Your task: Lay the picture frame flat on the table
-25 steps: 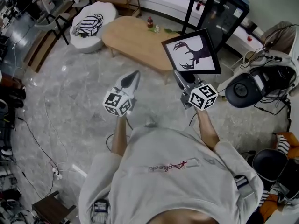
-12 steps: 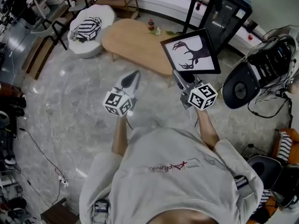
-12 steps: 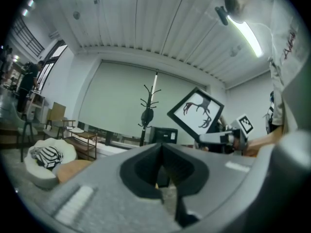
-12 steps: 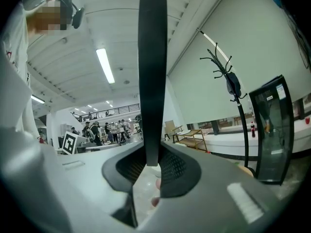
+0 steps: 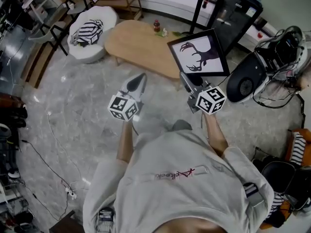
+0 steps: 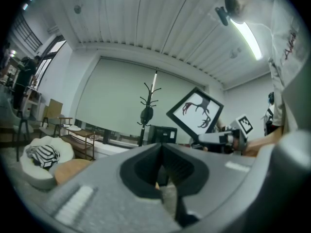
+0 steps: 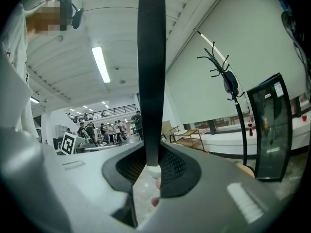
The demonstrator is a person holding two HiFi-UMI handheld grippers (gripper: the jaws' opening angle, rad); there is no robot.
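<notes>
the picture frame (image 5: 199, 54) is held up in the air by the right gripper (image 5: 187, 81) – its jaws are closed on the frame's lower edge, and in the right gripper view the frame (image 7: 151, 72) is seen edge-on as a dark bar, clamped between the two pads with only that narrow gap kept between them. the frame is tilted, its stag-antler print turned up toward the head camera, black border all round. it is not on the table (image 5: 141, 45); in the head view it is seen over the near right end of the light wooden top, above the marble floor (image 5: 73, 110). the left gripper (image 5: 137, 83) is carried beside it, well apart to the left, touching nothing – its jaws are seen pressed together in the left gripper view, with nothing between them. from that same view the frame (image 6: 196, 112) is picked out off to the right, cornerwise against the pale wall, a coat stand (image 6: 148, 103) just left of it. on the far edge of the table a small red-capped bottle (image 5: 156, 24) is stood upright. a white seat with a striped cushion (image 5: 90, 29) is placed at the table's left end, and a tall black cabinet (image 5: 233, 13) is seen behind the frame.
</notes>
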